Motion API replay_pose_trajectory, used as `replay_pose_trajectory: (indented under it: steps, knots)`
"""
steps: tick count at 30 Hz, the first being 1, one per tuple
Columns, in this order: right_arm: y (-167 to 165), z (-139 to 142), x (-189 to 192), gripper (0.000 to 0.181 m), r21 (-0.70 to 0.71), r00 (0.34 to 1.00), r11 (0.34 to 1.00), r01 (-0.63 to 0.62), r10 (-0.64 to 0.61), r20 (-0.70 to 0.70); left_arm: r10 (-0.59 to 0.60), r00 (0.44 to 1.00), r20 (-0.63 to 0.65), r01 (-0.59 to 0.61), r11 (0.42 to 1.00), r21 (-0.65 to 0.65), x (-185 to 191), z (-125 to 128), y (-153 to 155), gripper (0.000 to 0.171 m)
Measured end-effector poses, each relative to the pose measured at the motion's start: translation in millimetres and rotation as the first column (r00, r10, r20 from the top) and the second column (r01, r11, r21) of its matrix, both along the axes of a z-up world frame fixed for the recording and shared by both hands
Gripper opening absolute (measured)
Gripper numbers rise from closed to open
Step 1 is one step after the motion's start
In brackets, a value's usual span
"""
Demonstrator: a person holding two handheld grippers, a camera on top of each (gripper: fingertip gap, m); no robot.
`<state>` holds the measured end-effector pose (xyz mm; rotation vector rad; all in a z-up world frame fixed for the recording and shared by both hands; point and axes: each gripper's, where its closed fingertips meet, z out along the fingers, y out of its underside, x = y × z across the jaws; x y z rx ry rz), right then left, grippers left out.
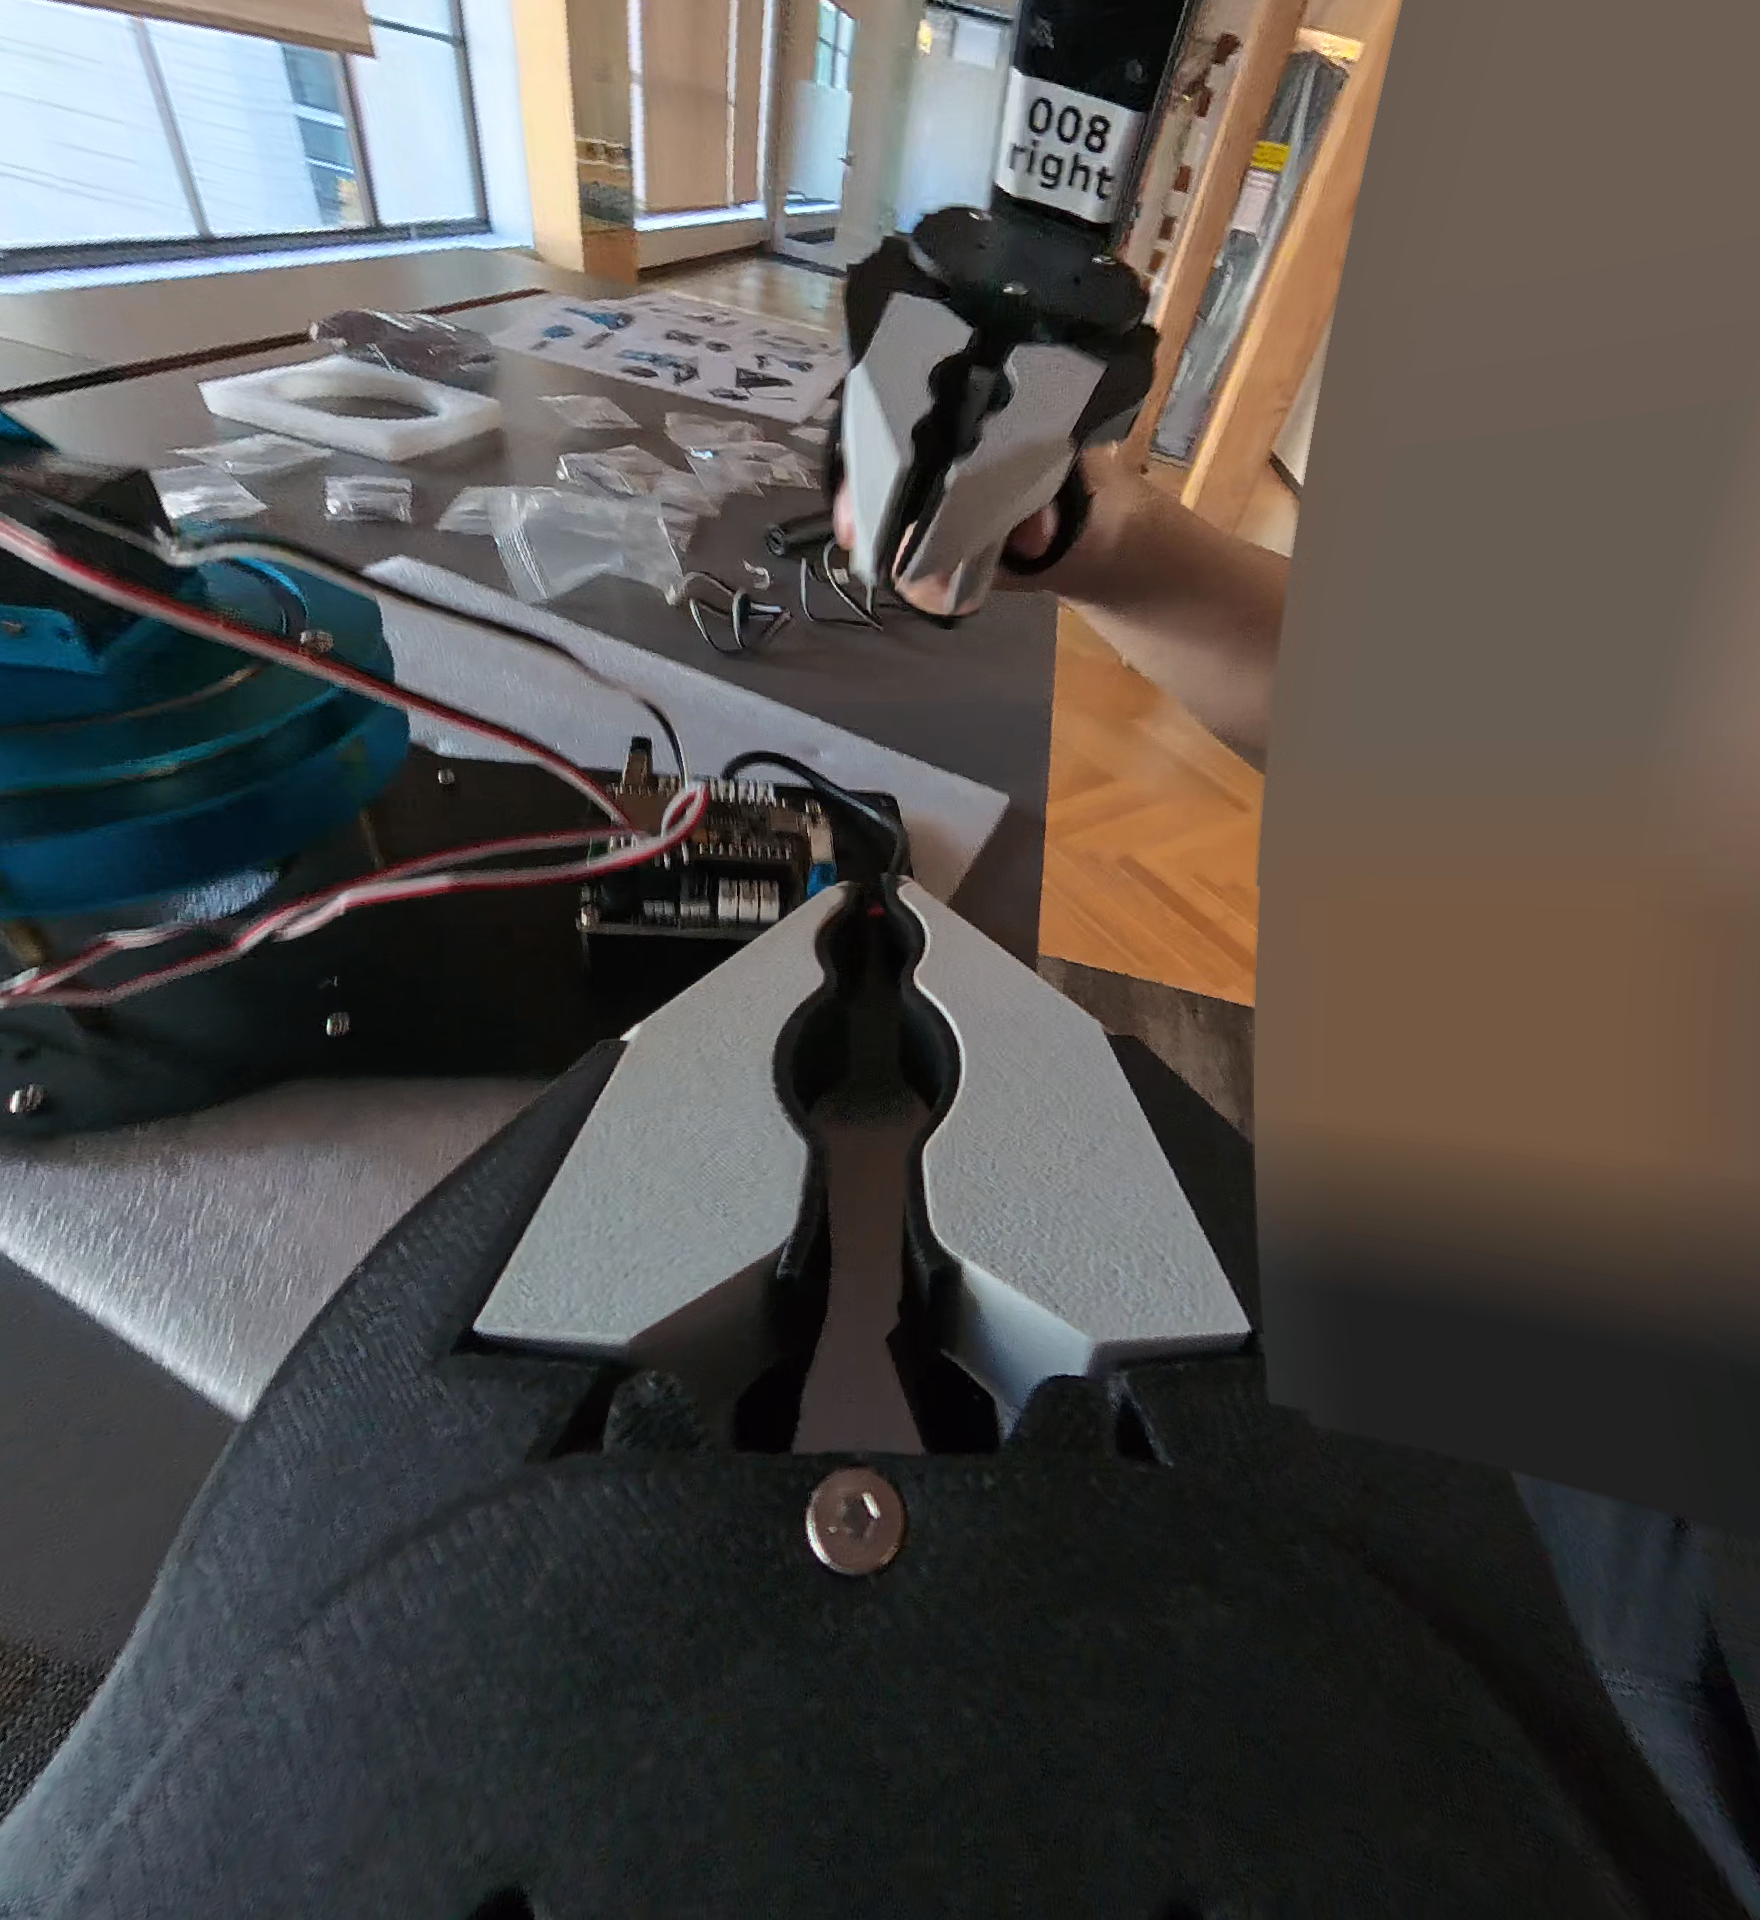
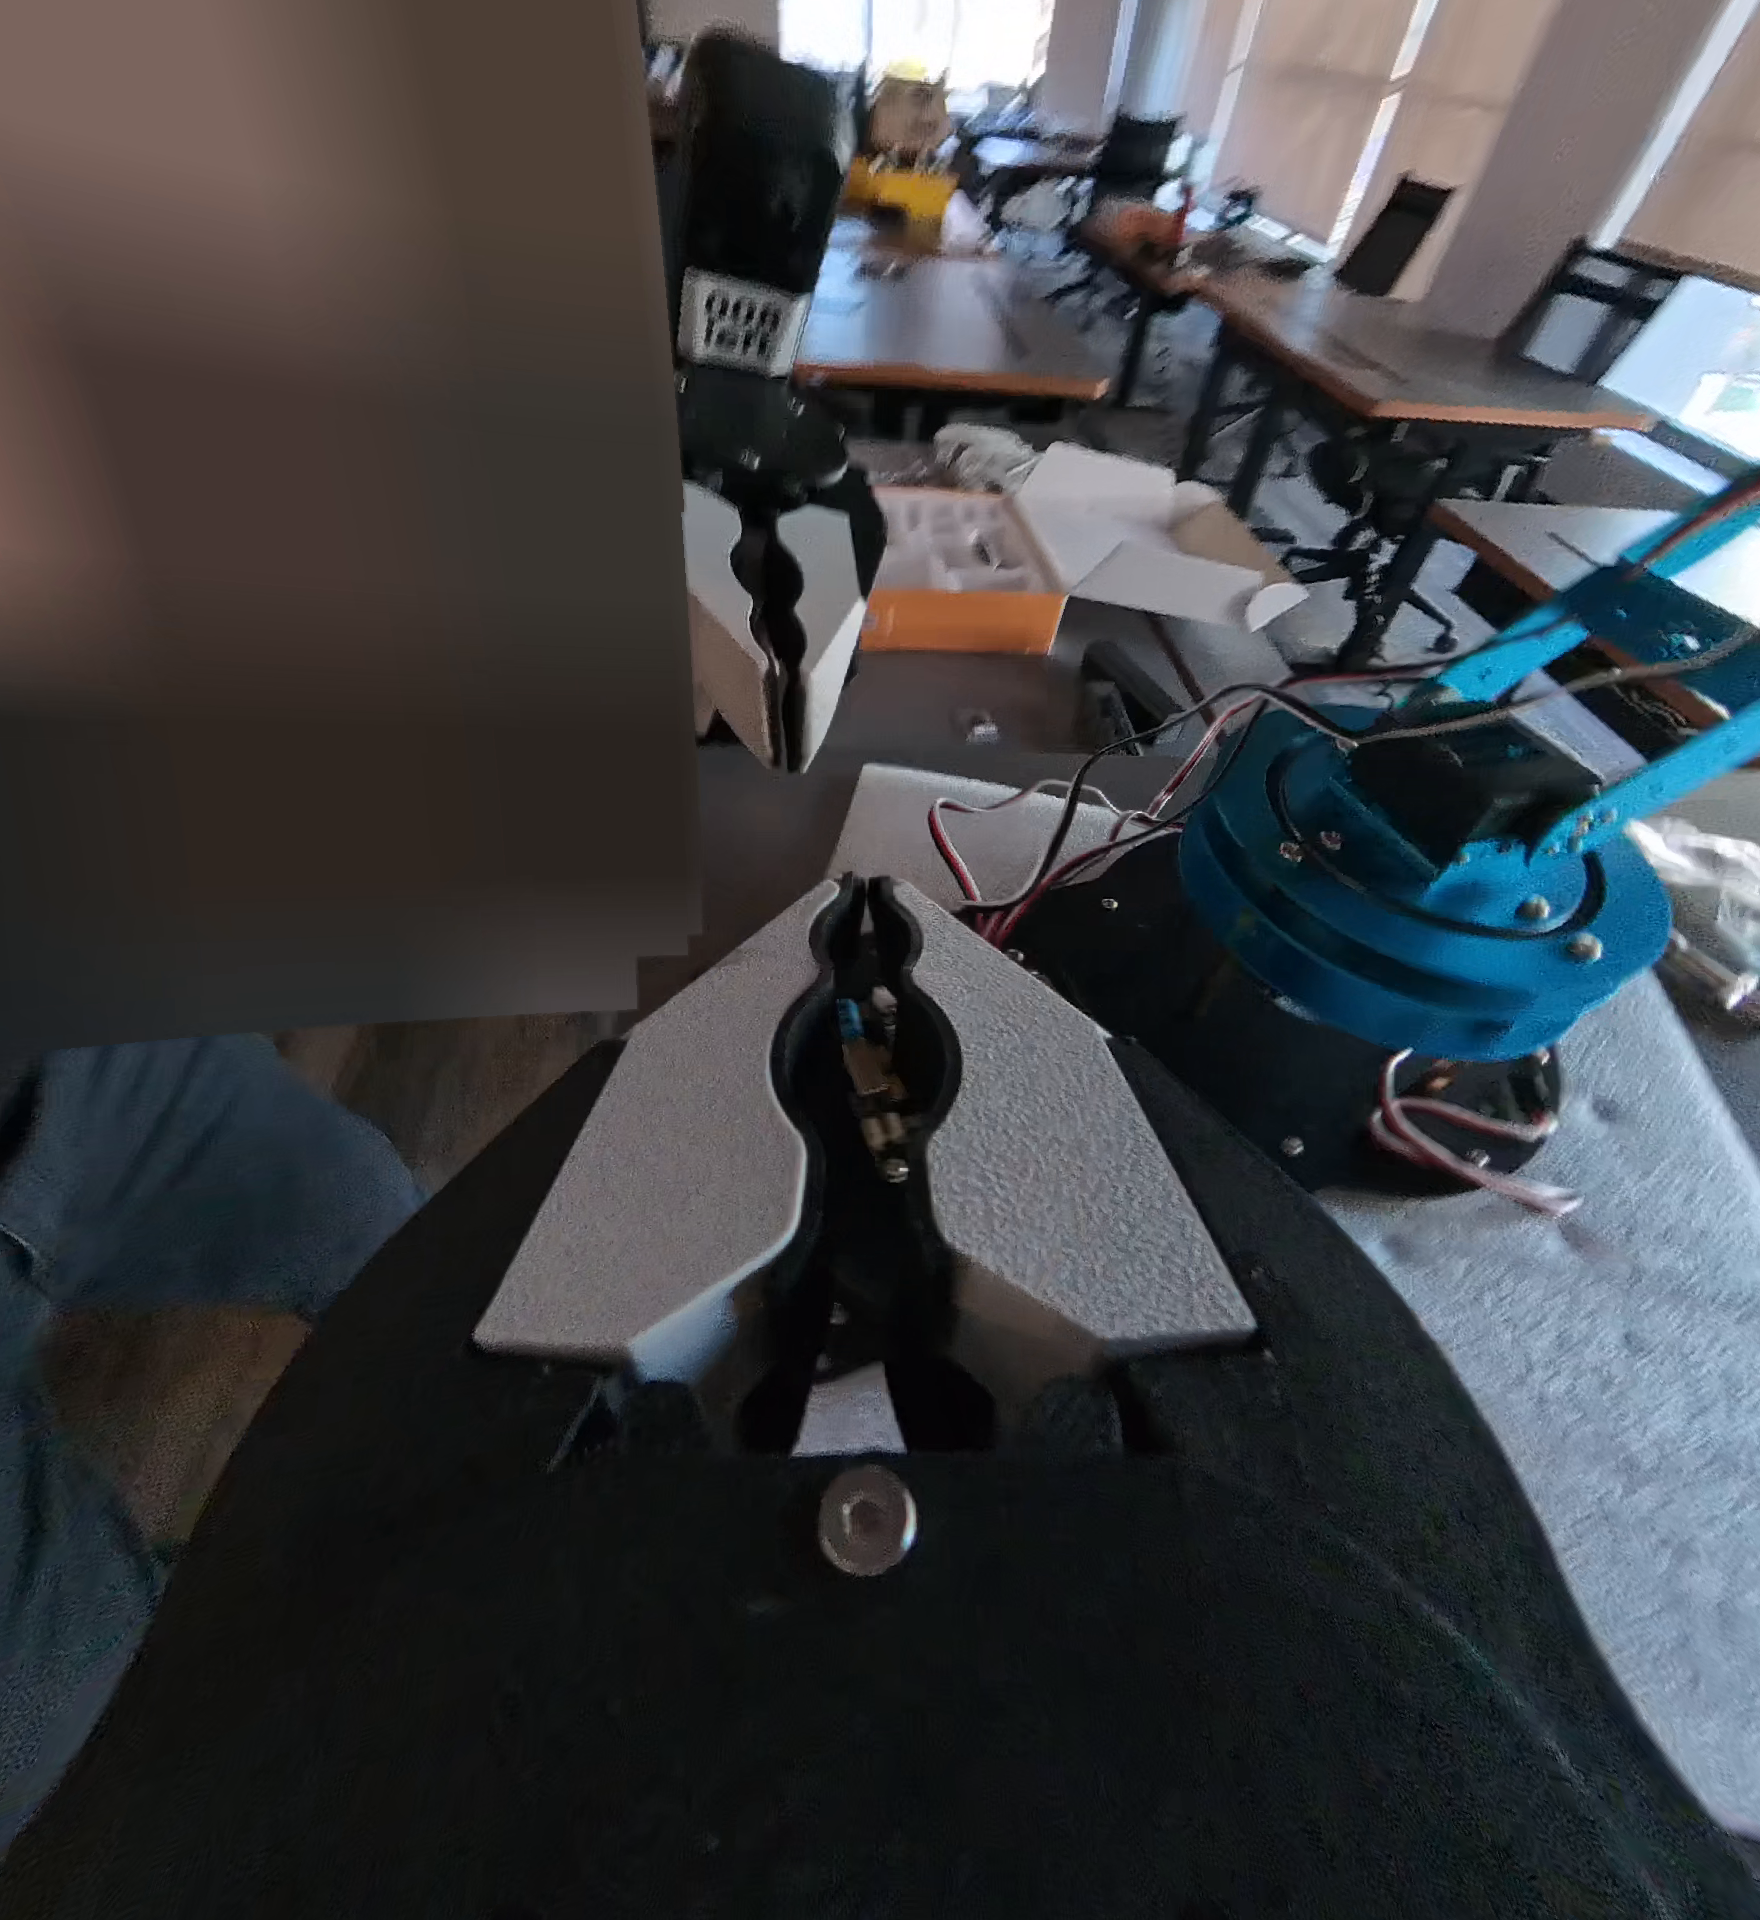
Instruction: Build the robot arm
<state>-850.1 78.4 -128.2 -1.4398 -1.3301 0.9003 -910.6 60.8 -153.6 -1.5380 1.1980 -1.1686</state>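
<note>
Ahead of our left gripper [image 1: 871, 894], pinched onto a black wire [image 1: 881, 831], sits the board [image 1: 710, 862]; table edge right. Our right gripper [image 2: 860, 888], white-labelled, is closed, seemingly empty.

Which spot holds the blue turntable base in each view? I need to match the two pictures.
Left wrist view: blue turntable base at the left edge, left of the circuit board.
Right wrist view: at the right, beyond the right claw.
Shared landmark: the grey mat under it.
</note>
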Motion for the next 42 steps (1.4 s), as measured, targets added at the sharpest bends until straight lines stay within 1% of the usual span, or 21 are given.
replay_pose_trajectory:
  steps: [1, 2, 3, 5, 7, 8, 10, 11, 13, 15, 17, 20, 22, 24, 27, 30, 33, 38, 42]
  knots:
    - [6, -3, -3, 0.0, 0.037, 0.999, 0.999, -0.036, 0.034, 0.034, 0.025, 1.0, -0.016, -0.025, 1.0, 0.008, 3, -2, 4, 0.001]
    - [12, -4, -6, 0.0, 0.056, 0.996, 0.995, -0.079, 0.076, 0.05, 0.076, 0.996, -0.043, -0.075, 0.997, 0.024, 4, -7, 12, 0.003]
    - [17, -6, -10, 0.0, 0.04, 0.991, 0.991, -0.128, 0.126, 0.053, 0.133, 0.989, -0.07, -0.13, 0.99, 0.047, 5, -12, 21, 0.007]
    - [20, -10, -20, 0.001, -0.036, 0.969, 0.971, -0.237, 0.239, 0.056, 0.233, 0.965, -0.119, -0.222, 0.97, 0.093, 4, -23, 33, 0.008]
    - [26, -22, -26, 0.008, -0.081, 0.952, 0.957, -0.279, 0.287, 0.106, 0.324, 0.934, -0.151, -0.306, 0.943, 0.127, 1, -28, 38, 0.008]
    - [25, -27, -30, 0.008, -0.076, 0.942, 0.949, -0.305, 0.312, 0.125, 0.353, 0.923, -0.154, -0.333, 0.932, 0.145, 2, -27, 38, 0.008]
    - [31, -36, -35, 0.006, -0.015, 0.938, 0.954, -0.3, 0.298, 0.177, 0.387, 0.901, -0.194, -0.357, 0.918, 0.172, 5, -28, 36, 0.006]
    - [29, -37, -36, 0.003, 0.011, 0.932, 0.947, -0.322, 0.315, 0.18, 0.395, 0.889, -0.23, -0.358, 0.915, 0.188, 7, -32, 35, 0.006]
    - [27, -37, -35, 0.002, 0.016, 0.925, 0.939, -0.345, 0.337, 0.176, 0.409, 0.87, -0.277, -0.355, 0.907, 0.225, 11, -38, 36, 0.005]
    - [29, -36, -32, 0.0, 0.028, 0.924, 0.936, -0.35, 0.34, 0.175, 0.416, 0.851, -0.32, -0.357, 0.906, 0.229, 13, -43, 36, 0.003]
    - [35, -40, -28, 0.0, 0.035, 0.926, 0.943, -0.332, 0.319, 0.201, 0.412, 0.846, -0.337, -0.356, 0.909, 0.218, 14, -46, 36, 0.003]
    - [38, -45, -24, 0.0, 0.029, 0.936, 0.952, -0.306, 0.295, 0.192, 0.418, 0.863, -0.284, -0.37, 0.905, 0.209, 15, -41, 37, 0.0]
    - [40, -48, -23, 0.0, 0.051, 0.938, 0.955, -0.291, 0.274, 0.213, 0.401, 0.882, -0.246, -0.369, 0.914, 0.166, 18, -37, 36, 0.0]
    - [41, -46, -24, 0.0, 0.067, 0.947, 0.96, -0.271, 0.253, 0.199, 0.409, 0.883, -0.23, -0.385, 0.912, 0.142, 19, -37, 40, 0.0]
    - [37, -44, -27, 0.0, 0.036, 0.945, 0.959, -0.28, 0.27, 0.183, 0.417, 0.882, -0.218, -0.4, 0.909, 0.121, 20, -38, 45, 0.0]
    - [38, -49, -28, 0.001, 0.06, 0.933, 0.954, -0.294, 0.273, 0.236, 0.392, 0.898, -0.2, -0.381, 0.92, 0.094, 24, -36, 44, 0.004]
    - [39, -48, -31, 0.002, 0.076, 0.934, 0.954, -0.291, 0.266, 0.241, 0.381, 0.907, -0.181, -0.368, 0.924, 0.101, 27, -32, 44, 0.005]
    - [36, -52, -32, 0.002, 0.071, 0.925, 0.949, -0.308, 0.281, 0.257, 0.357, 0.909, -0.216, -0.329, 0.931, 0.156, 29, -36, 46, 0.007]
    - [35, -60, -32, 0.003, 0.082, 0.912, 0.942, -0.325, 0.289, 0.292, 0.339, 0.918, -0.207, -0.317, 0.939, 0.13, 29, -37, 48, 0.007]
